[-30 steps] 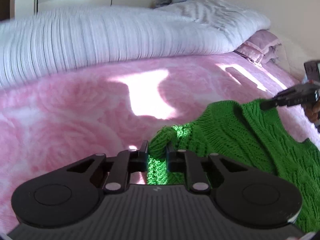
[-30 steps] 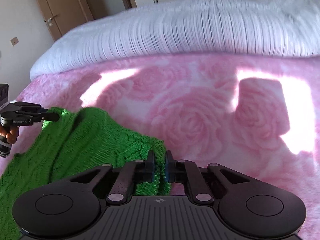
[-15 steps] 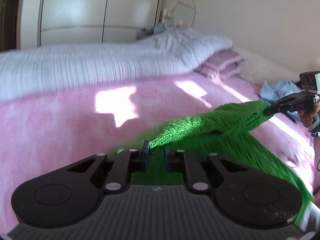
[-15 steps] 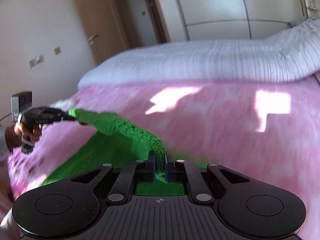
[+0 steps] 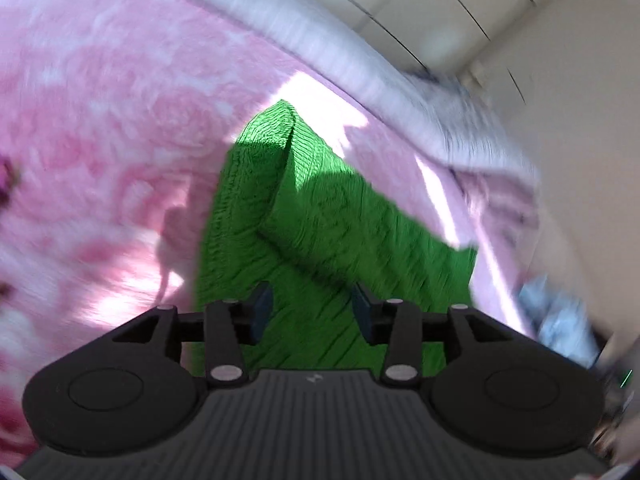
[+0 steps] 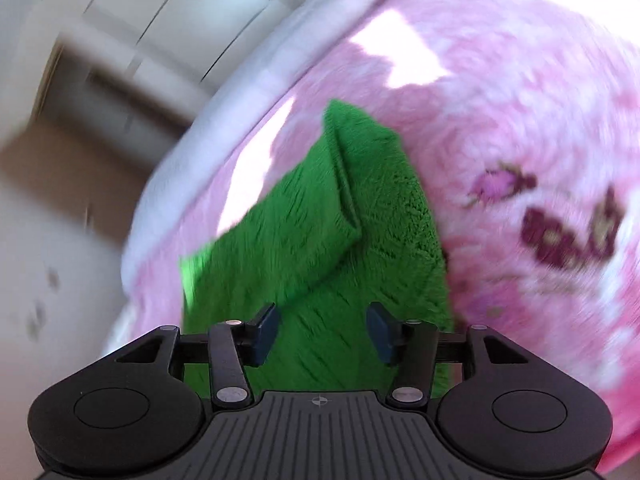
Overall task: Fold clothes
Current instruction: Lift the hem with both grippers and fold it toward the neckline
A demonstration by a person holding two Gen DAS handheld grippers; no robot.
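one green knitted sweater (image 5: 320, 216) at the centre, one pink rose-patterned blanket (image 5: 100, 120) under it, one white quilt (image 5: 320, 36) toward 12 o'clock, and two grippers, the left gripper (image 5: 307, 312) and the right gripper (image 6: 322, 332), each at 6 o'clock.

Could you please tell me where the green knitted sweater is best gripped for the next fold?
Probably the green knitted sweater is best taken at its far narrow end, coming in low from above: there its layers meet in a thick edge on the pink floral blanket, easy for open jaws to pinch.
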